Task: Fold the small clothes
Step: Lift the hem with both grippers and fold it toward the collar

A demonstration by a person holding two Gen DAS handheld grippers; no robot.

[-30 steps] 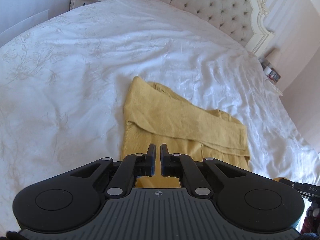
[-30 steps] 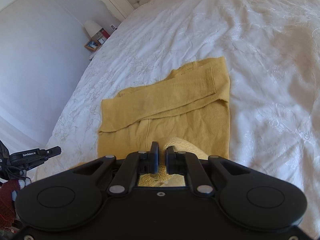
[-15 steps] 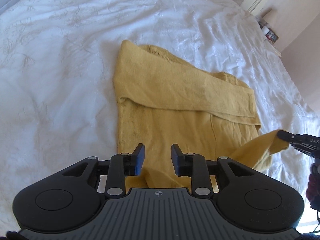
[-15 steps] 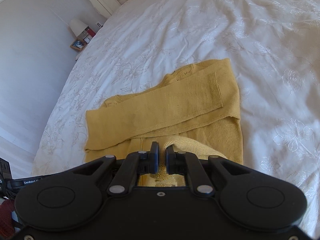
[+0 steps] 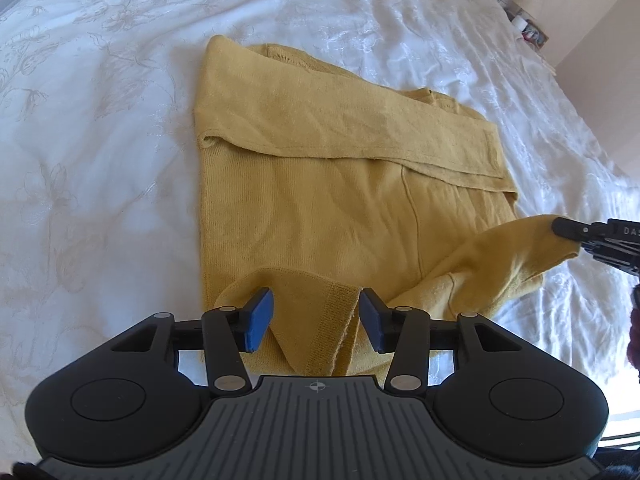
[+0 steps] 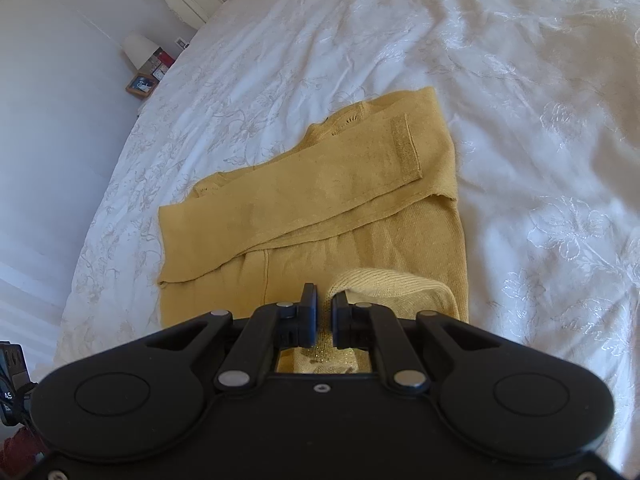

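yellow sweater (image 5: 320, 208) flat on white bed (image 5: 100, 120). left claw (image 5: 316, 320) opening, pads clear of the folded hem lying between. right claw (image 6: 324, 316) clamped on lifted hem corner.

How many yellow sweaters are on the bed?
1. The sweater lies spread in the middle of the bed, sleeves folded across it. More could be out of view.
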